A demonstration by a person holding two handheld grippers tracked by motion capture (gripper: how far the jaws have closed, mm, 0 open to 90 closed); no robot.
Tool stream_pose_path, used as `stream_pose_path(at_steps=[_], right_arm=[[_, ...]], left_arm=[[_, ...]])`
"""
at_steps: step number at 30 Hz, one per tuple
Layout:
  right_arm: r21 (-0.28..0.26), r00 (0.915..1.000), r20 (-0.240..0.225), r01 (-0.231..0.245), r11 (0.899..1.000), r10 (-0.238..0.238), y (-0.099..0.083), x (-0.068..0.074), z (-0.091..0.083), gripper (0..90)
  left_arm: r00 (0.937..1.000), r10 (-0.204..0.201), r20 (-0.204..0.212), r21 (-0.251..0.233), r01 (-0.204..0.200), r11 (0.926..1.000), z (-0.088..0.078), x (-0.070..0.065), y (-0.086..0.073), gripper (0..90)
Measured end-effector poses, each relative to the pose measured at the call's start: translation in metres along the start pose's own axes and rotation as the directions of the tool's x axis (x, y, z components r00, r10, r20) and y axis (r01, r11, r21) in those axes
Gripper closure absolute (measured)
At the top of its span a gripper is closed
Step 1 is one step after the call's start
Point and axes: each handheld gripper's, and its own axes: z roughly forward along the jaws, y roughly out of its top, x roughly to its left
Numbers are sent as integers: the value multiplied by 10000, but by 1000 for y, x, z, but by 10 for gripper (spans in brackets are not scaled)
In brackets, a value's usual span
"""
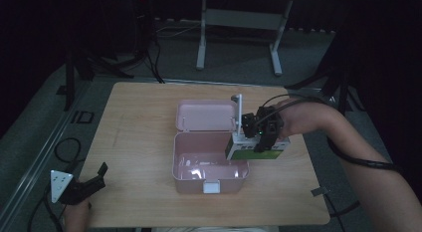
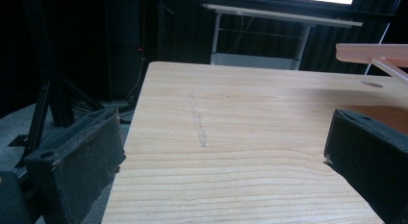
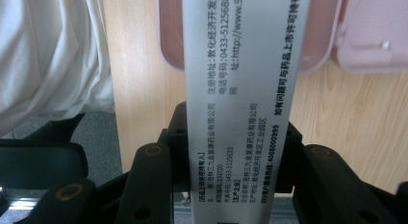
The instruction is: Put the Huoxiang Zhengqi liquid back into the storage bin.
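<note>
An open pink box [image 1: 175,165] stands mid-table, its lid [image 1: 206,116] laid back flat behind it. My right gripper [image 1: 263,130] is shut on a white and green carton [image 1: 249,152], holding it over the box's right rim. In the right gripper view the carton [image 3: 240,89] runs up between the jaws, printed side showing, my right gripper [image 3: 235,171] clamped on its lower end, with the pink box [image 3: 168,36] and lid [image 3: 375,36] beyond it. My left gripper [image 1: 97,177] rests open at the table's front left corner; in its own view my left gripper [image 2: 221,147] holds nothing over bare wood.
The wooden table [image 1: 139,122] has bare room left of the box. A desk frame [image 1: 239,38] stands on the floor behind, and cables [image 1: 67,147] lie at the left. White cloth [image 3: 48,56] hangs by the table edge in the right gripper view.
</note>
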Motion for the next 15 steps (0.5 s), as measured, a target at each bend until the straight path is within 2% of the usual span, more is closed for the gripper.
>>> stream_pose_path(at_steps=[8, 15], right_arm=[[-14, 9997, 50, 222, 9998, -222, 26, -6, 0, 624], [175, 9986, -170, 506, 9986, -503, 50, -4, 9, 624]], left_arm=[[10000, -4, 14, -6, 4, 10000, 0, 0, 0, 2], [10000, -2, 25, -11, 2, 10000, 0, 0, 0, 2]])
